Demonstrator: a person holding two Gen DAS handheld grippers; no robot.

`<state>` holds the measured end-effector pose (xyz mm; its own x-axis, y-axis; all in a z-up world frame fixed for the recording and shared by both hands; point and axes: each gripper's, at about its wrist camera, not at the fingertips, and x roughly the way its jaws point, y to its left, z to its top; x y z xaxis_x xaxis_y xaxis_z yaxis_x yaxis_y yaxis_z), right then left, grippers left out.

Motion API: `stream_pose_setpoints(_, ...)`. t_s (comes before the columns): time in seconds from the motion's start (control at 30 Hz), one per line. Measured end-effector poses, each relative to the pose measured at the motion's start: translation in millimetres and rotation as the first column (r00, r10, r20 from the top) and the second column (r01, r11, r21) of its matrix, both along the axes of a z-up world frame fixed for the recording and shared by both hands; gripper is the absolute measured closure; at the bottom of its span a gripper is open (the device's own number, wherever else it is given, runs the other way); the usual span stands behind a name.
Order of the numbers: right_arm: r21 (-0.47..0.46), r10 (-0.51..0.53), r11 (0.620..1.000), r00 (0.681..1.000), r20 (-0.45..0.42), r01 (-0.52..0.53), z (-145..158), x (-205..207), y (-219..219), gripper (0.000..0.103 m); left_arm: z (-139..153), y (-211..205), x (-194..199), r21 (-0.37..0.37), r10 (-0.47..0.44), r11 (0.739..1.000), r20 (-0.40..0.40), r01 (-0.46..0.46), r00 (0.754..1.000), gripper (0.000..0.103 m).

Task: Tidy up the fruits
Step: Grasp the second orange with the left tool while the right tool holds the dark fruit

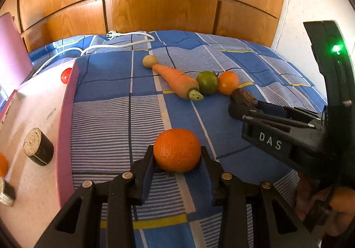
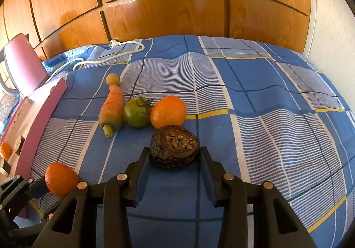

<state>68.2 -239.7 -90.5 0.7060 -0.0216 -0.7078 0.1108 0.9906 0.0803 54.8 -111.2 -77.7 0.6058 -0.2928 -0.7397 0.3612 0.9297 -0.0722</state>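
On the right tool (image 1: 244, 103), marked "DAS", a dark fruit (image 2: 174, 147) is pinched; left tool (image 1: 177, 157) clamps an orange (image 1: 177, 149).

On the bedspread (image 2: 255, 83), a potato (image 2: 112, 80), carrot (image 2: 112, 107), tomato (image 2: 137, 112) and tangerine (image 2: 168, 112) form a touching row. Before it, a beet (image 2: 174, 147) sits between the right gripper (image 2: 173, 154) fingers; left, an orange (image 1: 177, 149) sits in the left gripper (image 1: 177, 159), beside the box (image 1: 66, 119).

Ahead of the left jaws, bare bedspread (image 1: 124, 119) runs to the carrot (image 1: 175, 80); the pink box wall (image 1: 66, 128) blocks their left. Beyond the right jaws the green tomato (image 2: 136, 114) and orange (image 2: 168, 111) crowd close, perhaps touching; bedspread to their right lies open.
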Motion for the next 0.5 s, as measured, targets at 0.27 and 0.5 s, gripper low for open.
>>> stream_pose_setpoints(0.27,-0.025,0.034,0.999,0.999,-0.003,-0.034,1,-20,13,0.060,2,4,-6,-0.002,0.007,1.000,-0.012,-0.007,1.000,0.065)
stream_pose_setpoints(0.5,-0.010,0.060,0.998,0.998,-0.016,-0.061,2,-35,23,0.060,4,10,-13,0.003,0.018,1.000,-0.018,-0.018,1.000,0.066)
